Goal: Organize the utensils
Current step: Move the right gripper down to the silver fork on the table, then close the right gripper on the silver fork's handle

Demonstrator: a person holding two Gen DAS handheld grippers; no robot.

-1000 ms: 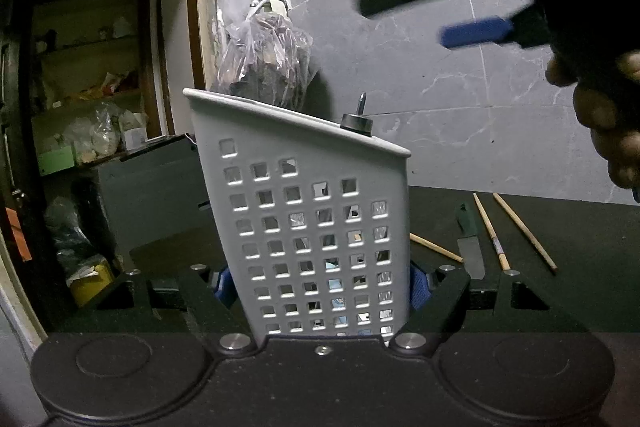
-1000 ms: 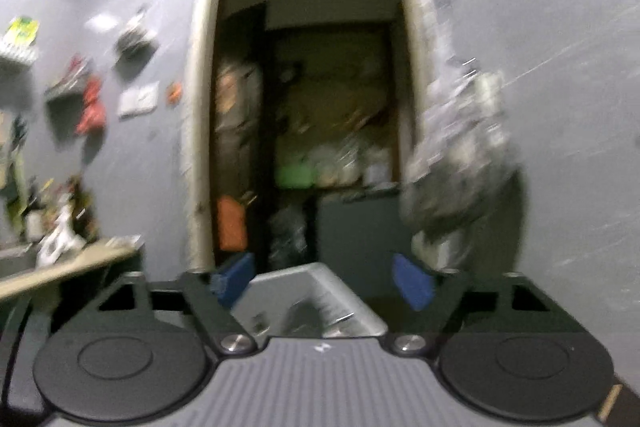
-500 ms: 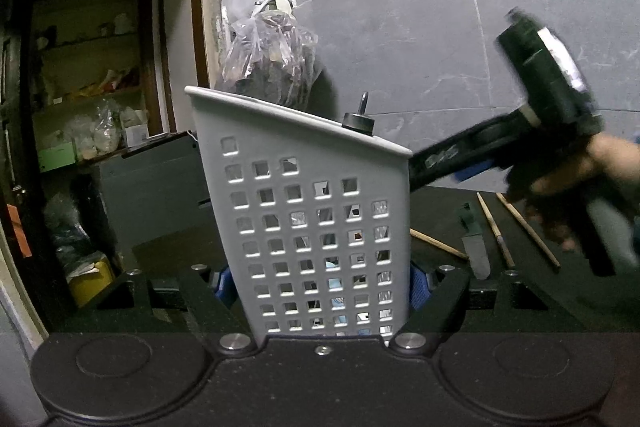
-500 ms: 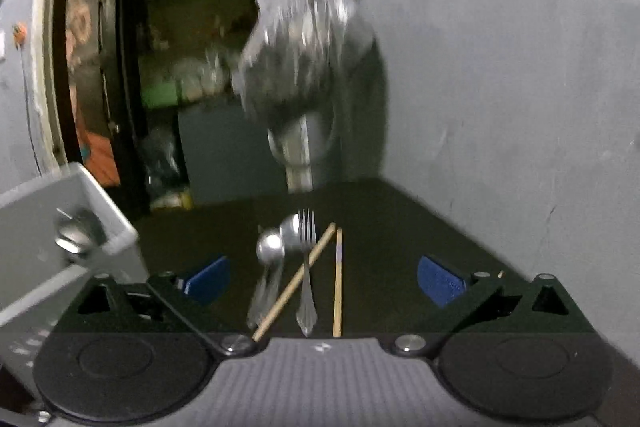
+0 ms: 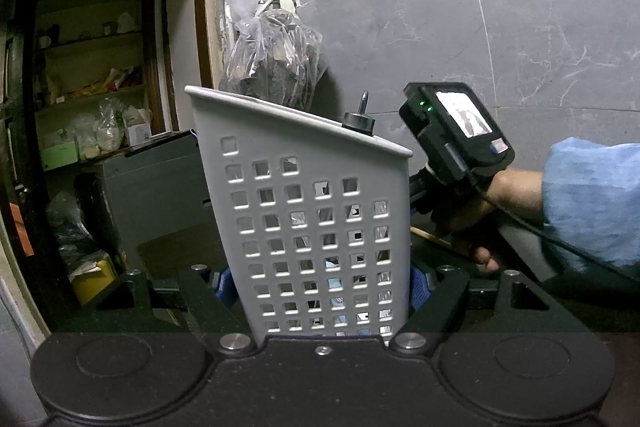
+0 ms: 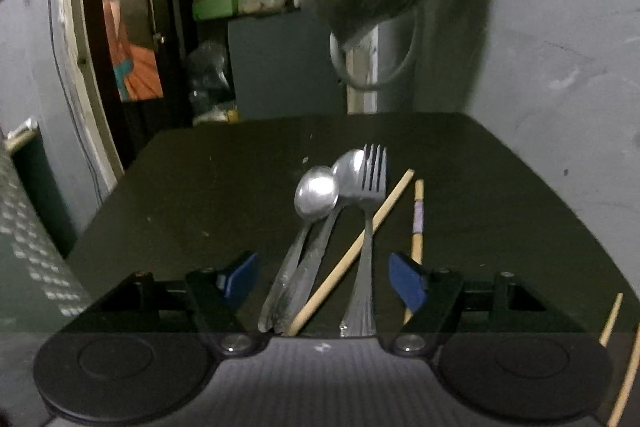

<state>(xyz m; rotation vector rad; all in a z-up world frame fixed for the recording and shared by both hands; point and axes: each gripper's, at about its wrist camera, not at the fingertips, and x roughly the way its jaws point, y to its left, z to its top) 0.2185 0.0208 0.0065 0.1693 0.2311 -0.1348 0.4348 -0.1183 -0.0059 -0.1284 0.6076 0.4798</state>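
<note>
Left tongs (image 5: pixel 322 283) clenched on the grey perforated utensil holder (image 5: pixel 316 227), blue pads pressed to both its side walls — a metal handle tip (image 5: pixel 362 115) pokes above its rim. Right tongs (image 6: pixel 322 279) released, pads well apart, low over the dark desk (image 6: pixel 200 187). Between their pads lie two spoons (image 6: pixel 316 195), a fork (image 6: pixel 370 195) and a chopstick (image 6: pixel 360 243) crossing under the fork — another chopstick (image 6: pixel 418 219) just beside the right pad.
</note>
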